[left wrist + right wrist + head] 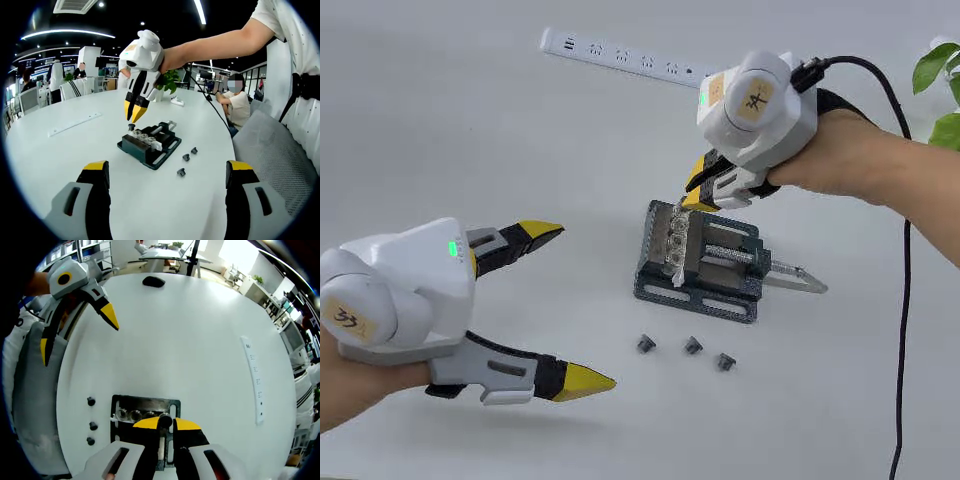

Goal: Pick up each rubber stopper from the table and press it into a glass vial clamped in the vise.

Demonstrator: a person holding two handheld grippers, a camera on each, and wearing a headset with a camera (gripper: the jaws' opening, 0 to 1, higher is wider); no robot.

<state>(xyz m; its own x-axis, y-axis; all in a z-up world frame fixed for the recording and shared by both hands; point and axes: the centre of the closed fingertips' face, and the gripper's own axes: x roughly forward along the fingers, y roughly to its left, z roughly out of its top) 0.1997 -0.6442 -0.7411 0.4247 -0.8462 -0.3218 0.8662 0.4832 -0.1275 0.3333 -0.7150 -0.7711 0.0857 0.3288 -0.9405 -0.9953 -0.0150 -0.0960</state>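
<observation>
A dark vise (705,290) (150,149) (145,402) clamps a row of glass vials (676,240) (145,137) (129,415). My right gripper (692,197) (134,116) (165,424) hangs over the row's far end, shut on a dark rubber stopper (165,420) that sits at the mouth of the end vial. Three loose stoppers (692,346) (186,157) (92,426) lie on the white table in front of the vise. My left gripper (575,305) (167,170) (75,335) is open and holds nothing, off to the left of the vise.
A white power strip (620,57) (75,124) (254,375) lies at the back of the table. A black cable (905,300) runs down the right side, near green plant leaves (945,80). Chairs and people surround the table in the gripper views.
</observation>
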